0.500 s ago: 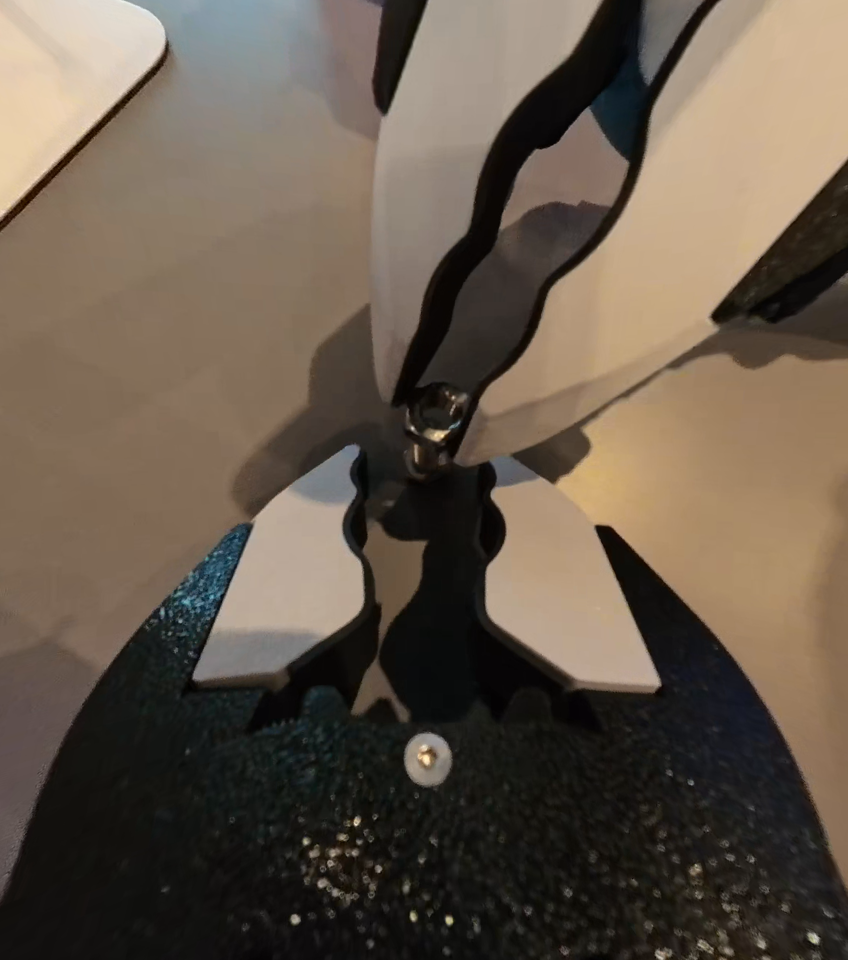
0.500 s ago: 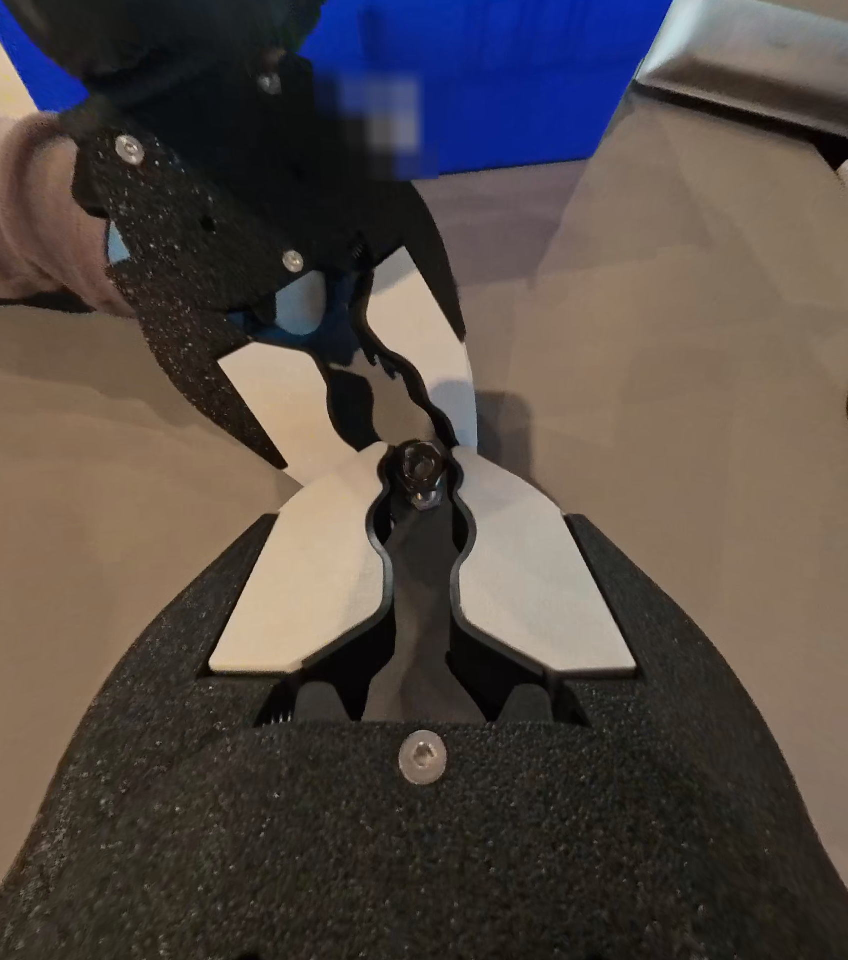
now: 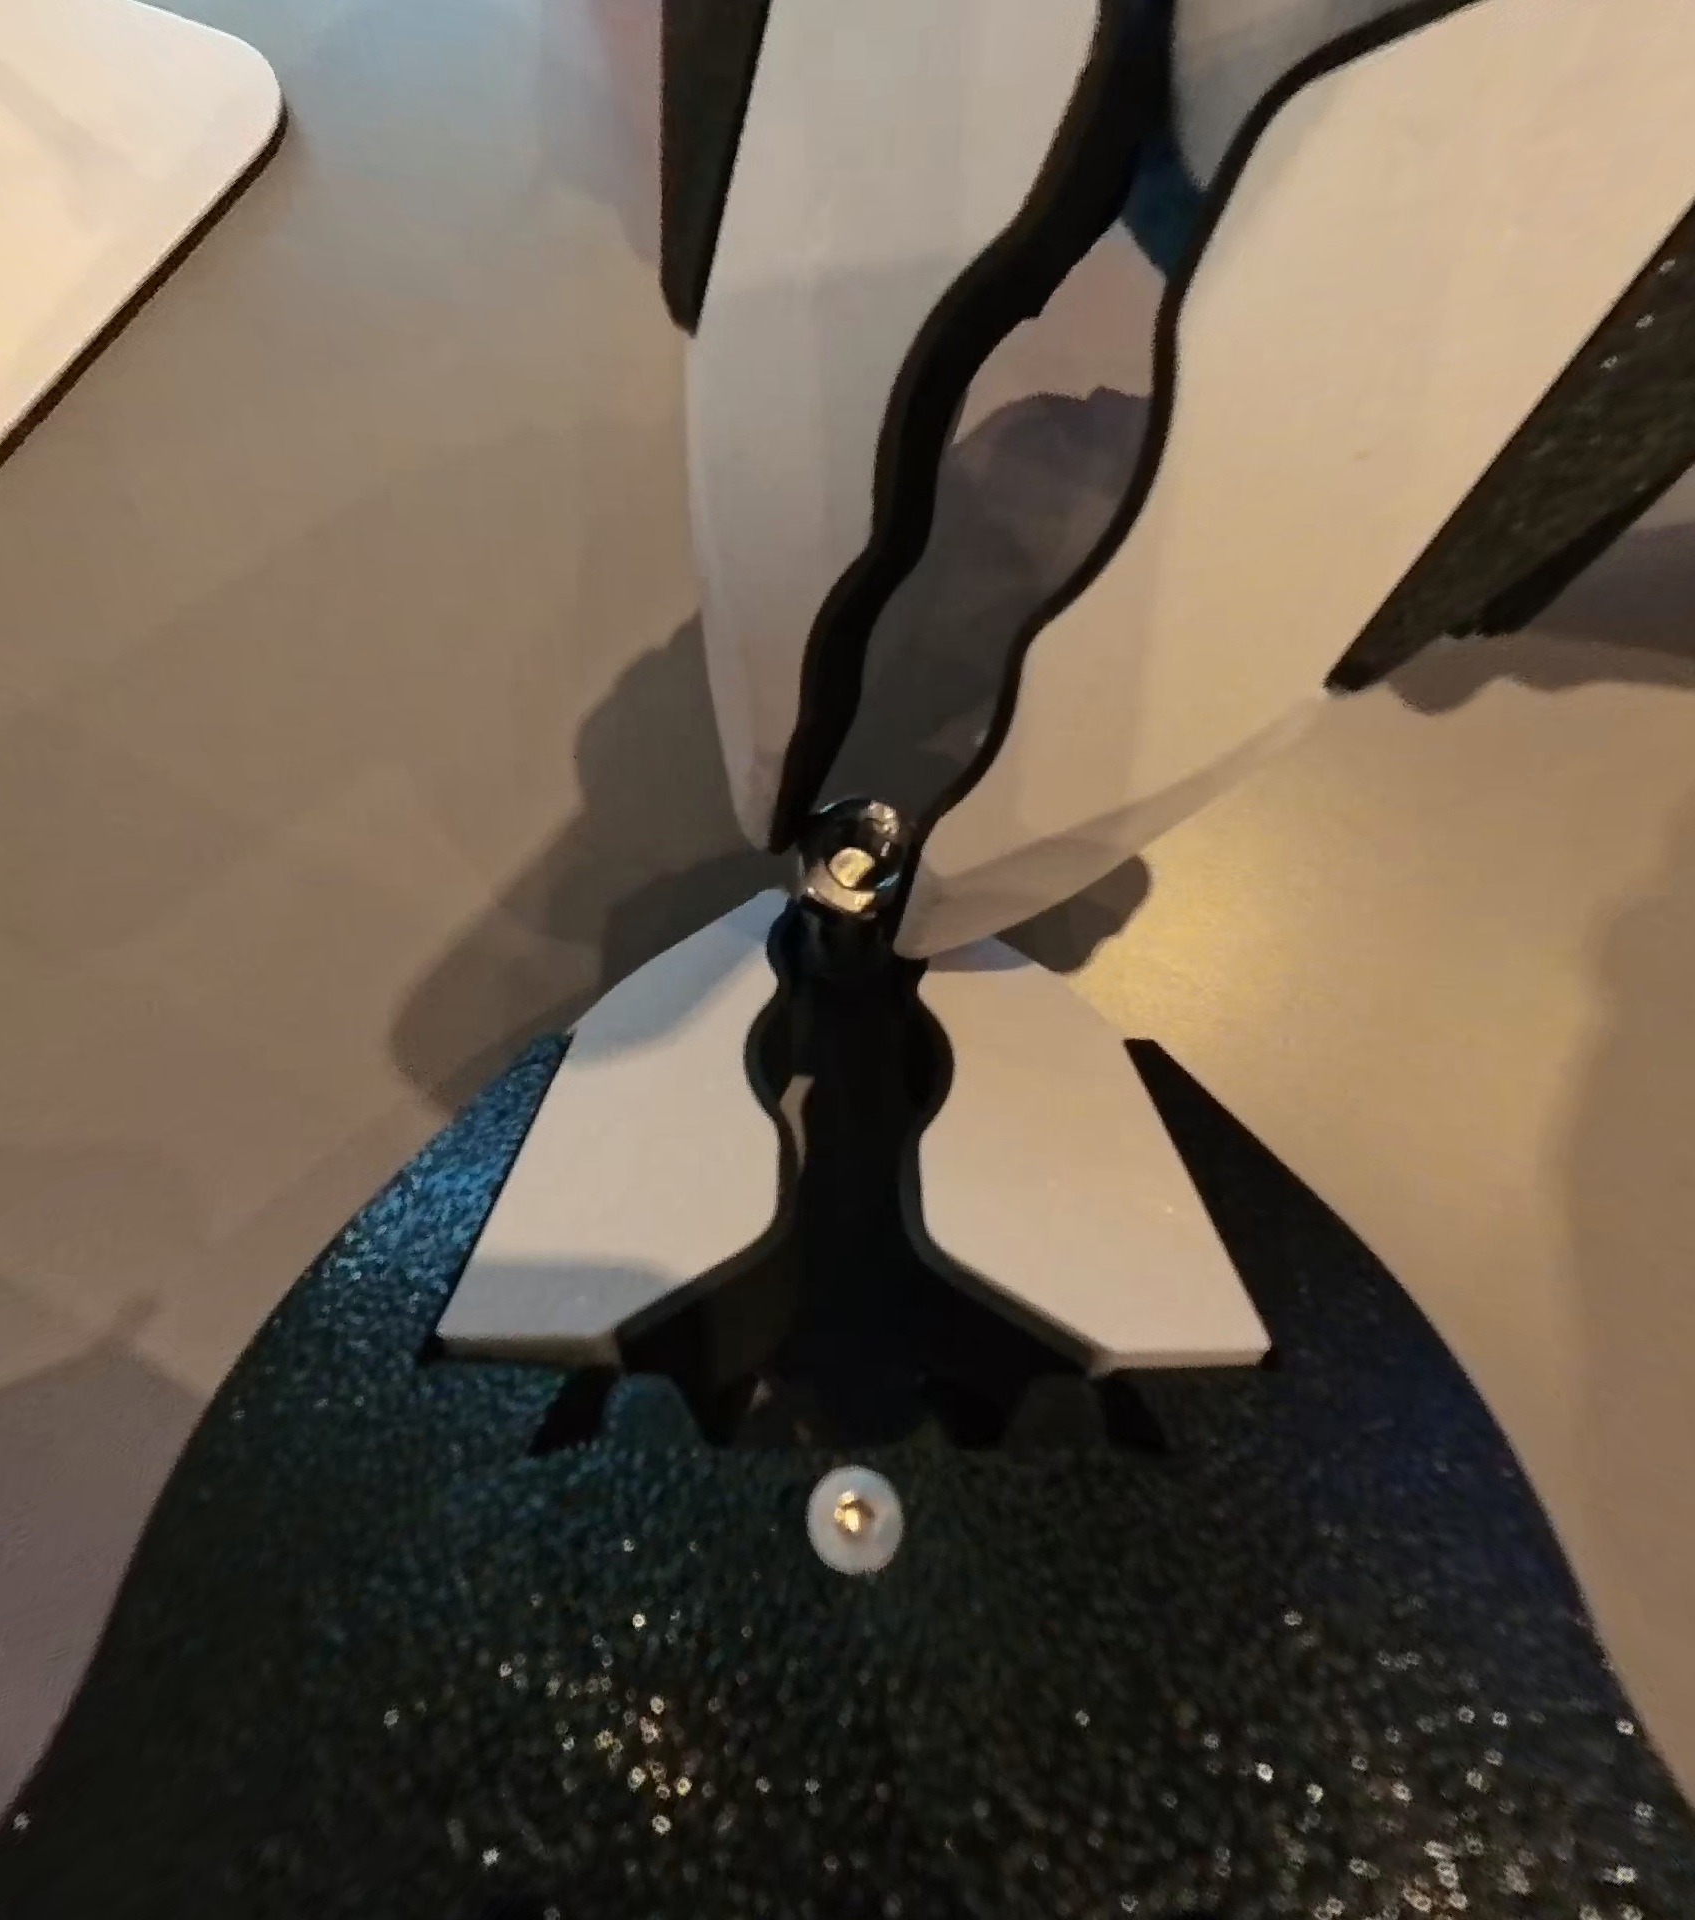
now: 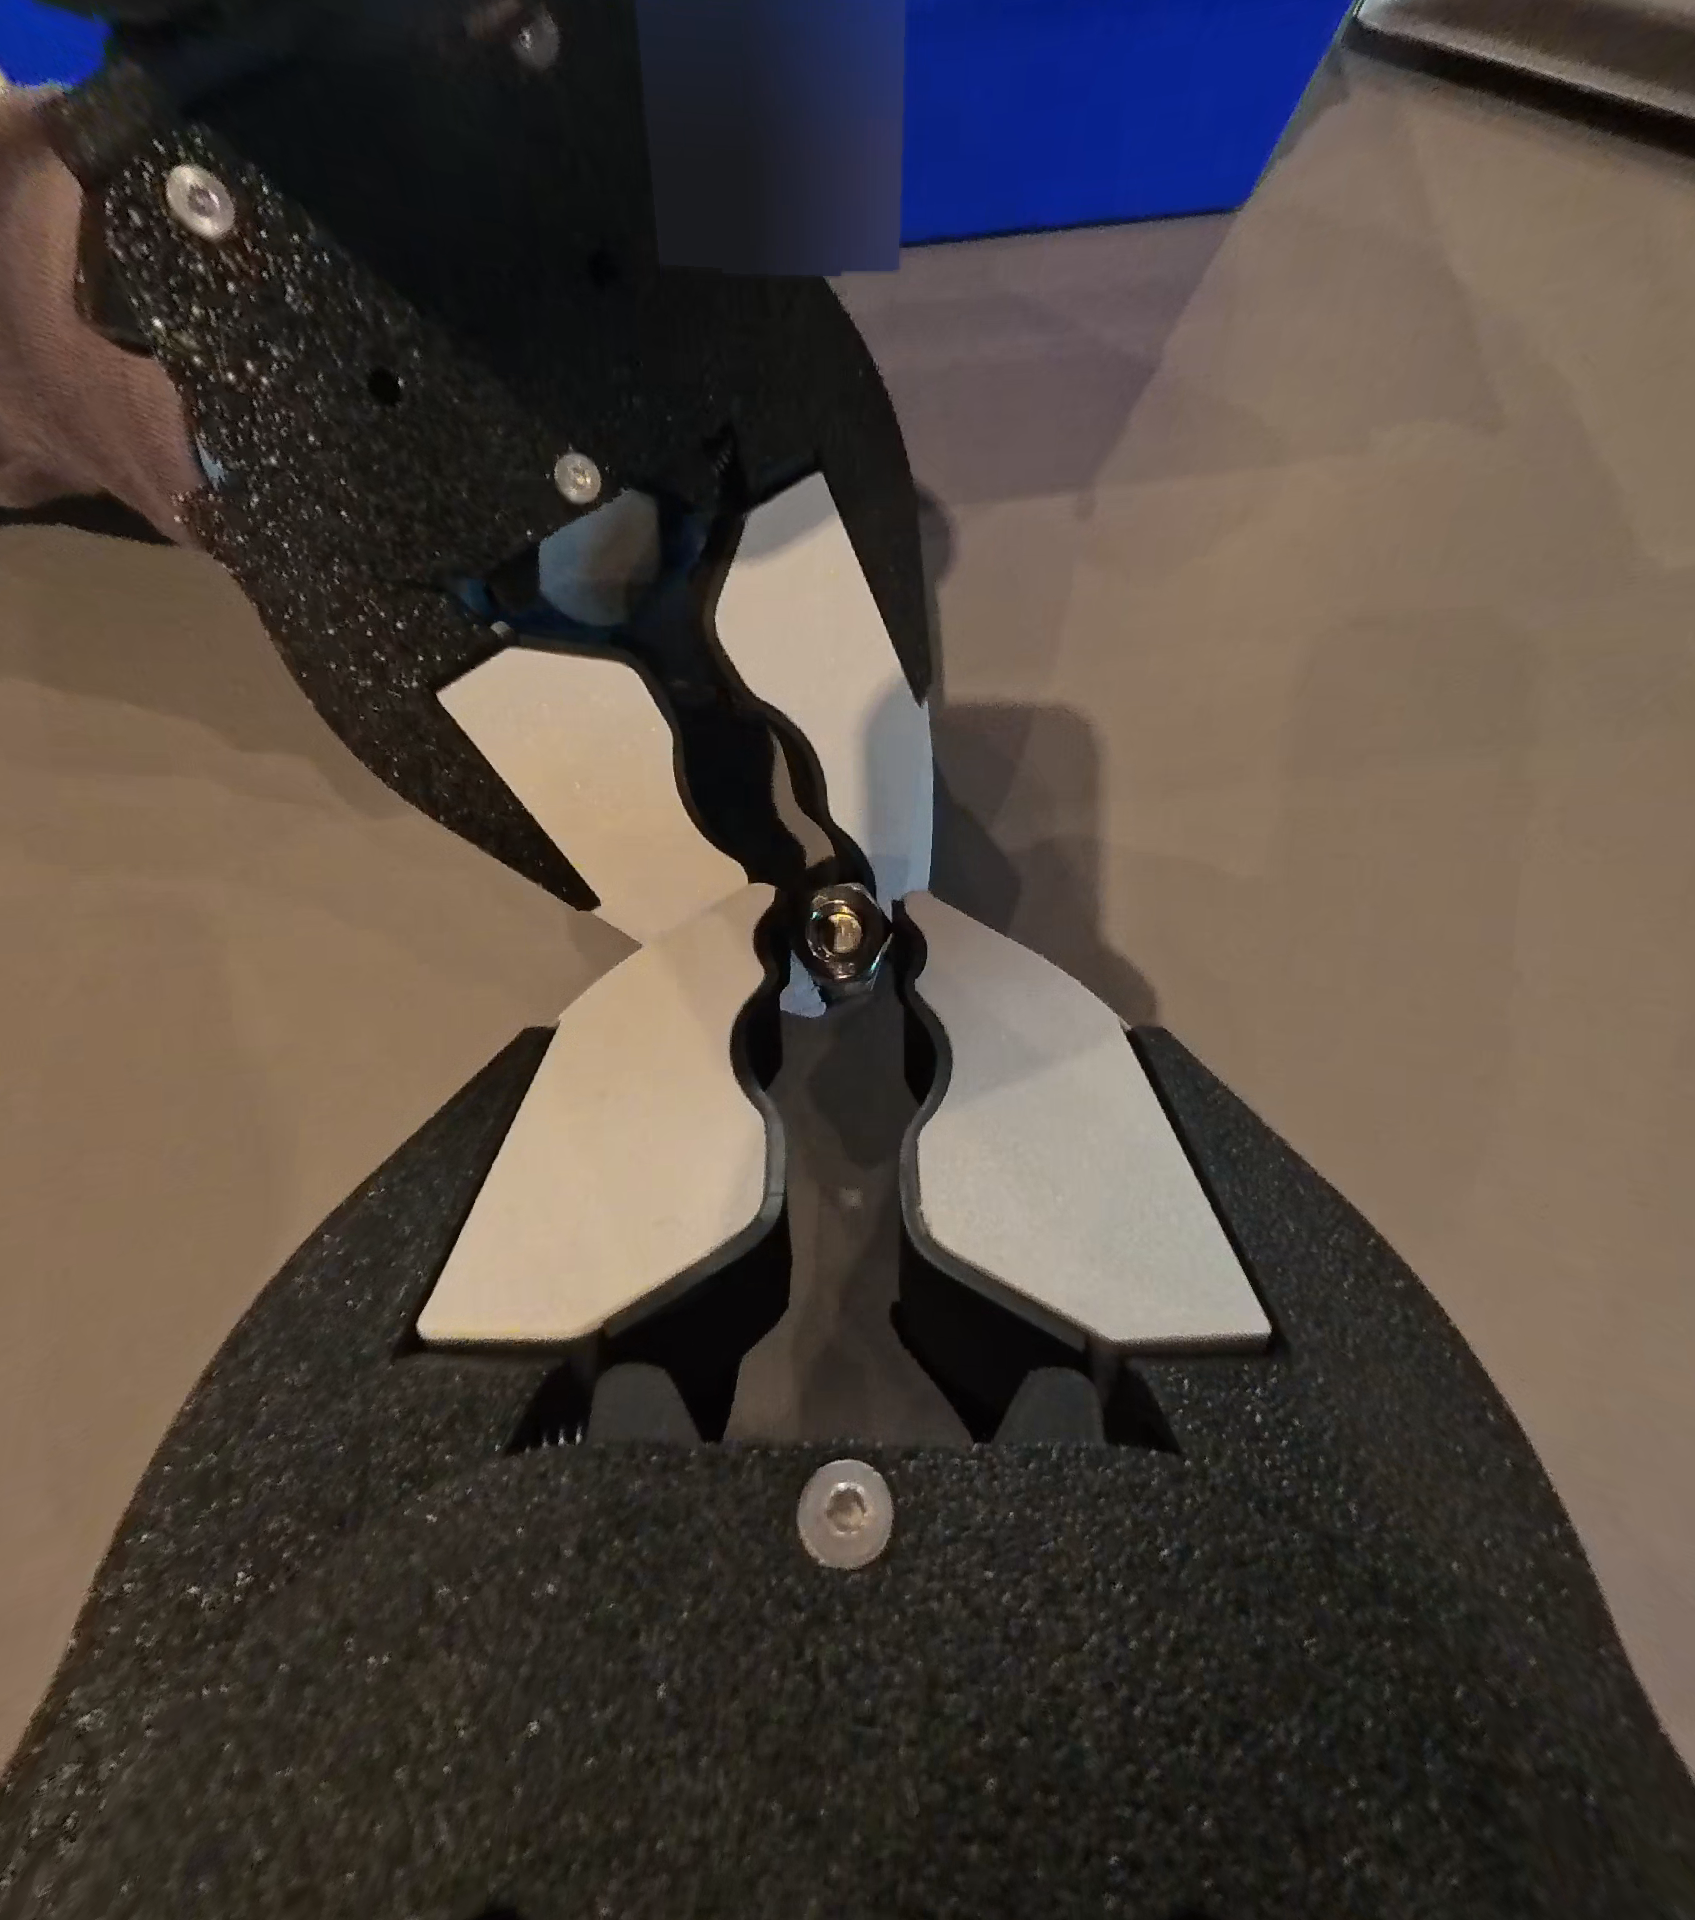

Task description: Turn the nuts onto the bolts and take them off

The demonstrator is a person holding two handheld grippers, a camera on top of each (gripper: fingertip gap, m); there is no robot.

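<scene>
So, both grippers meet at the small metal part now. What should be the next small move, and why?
Probably a short twist of the right gripper about the bolt's axis while the left gripper holds steady. In the right wrist view its jaws close on the hex nut, and in the left wrist view the left jaws pinch the bolt from the opposite side. Which way to turn cannot be told.
</scene>
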